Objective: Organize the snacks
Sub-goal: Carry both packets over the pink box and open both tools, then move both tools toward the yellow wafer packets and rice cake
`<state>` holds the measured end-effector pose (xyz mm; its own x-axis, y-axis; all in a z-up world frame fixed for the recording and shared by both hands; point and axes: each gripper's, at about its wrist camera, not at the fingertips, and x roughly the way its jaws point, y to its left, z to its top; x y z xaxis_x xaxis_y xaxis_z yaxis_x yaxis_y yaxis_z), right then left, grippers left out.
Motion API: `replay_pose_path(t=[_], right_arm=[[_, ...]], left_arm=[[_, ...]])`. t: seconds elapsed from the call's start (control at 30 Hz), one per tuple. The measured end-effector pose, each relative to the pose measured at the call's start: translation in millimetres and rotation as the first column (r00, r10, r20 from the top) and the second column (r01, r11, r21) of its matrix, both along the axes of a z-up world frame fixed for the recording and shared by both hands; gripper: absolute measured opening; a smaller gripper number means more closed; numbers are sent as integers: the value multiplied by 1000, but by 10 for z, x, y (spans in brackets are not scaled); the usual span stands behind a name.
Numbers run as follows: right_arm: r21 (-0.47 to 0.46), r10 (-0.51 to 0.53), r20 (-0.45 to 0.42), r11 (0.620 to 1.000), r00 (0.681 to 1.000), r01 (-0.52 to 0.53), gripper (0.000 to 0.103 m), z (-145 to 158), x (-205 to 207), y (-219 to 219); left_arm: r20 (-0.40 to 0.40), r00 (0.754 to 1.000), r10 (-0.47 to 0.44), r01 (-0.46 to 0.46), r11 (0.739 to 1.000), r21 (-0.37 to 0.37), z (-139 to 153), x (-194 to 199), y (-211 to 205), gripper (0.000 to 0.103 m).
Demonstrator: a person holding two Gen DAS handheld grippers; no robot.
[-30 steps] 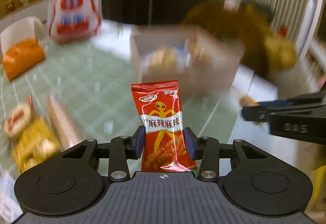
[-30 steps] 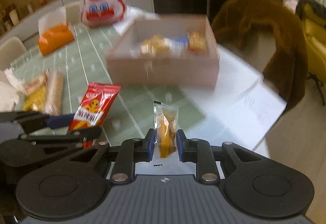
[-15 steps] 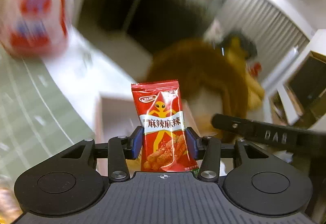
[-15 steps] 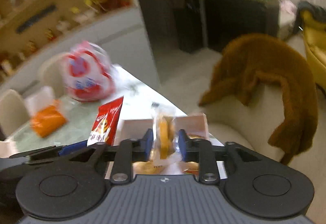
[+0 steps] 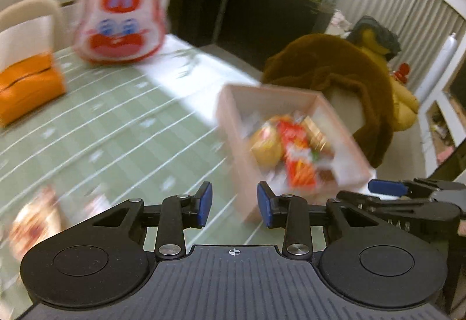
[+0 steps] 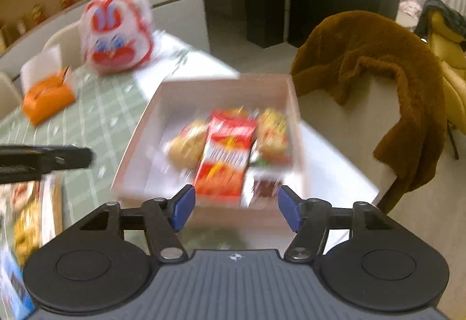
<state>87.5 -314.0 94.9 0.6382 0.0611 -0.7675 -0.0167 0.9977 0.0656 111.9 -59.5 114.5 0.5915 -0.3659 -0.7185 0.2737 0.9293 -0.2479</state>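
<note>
Both grippers empty: left gripper [image 5: 233,205] jaws slightly parted and just been closing with nothing between them, right gripper [image 6: 236,207] jaws wide apart and just been opening, also nothing between. Red snack packet [image 6: 225,154] lies blurred inside the pink box [image 6: 221,86] among other snacks, just ahead of the right jaws; box sits on the green checked tablecloth [image 5: 116,130]. Farther off: orange tissue box [image 5: 27,86], red-and-white bag [image 5: 122,19], brown coat [image 6: 378,63] on a chair.
</note>
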Motion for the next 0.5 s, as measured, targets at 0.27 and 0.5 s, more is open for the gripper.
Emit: replay_pose_path(t=[0.27,0.5], right_arm=[[148,53,-97,988,994,-39,69,-369,-358,309],[157,88,-132,985,987,-67,69,-538,-436,473]], left_arm=[[-99,954,283,-268,953,139,-261,-794,944,38],[-176,875,450,-413,886,213,-582,-1034,1222,38]])
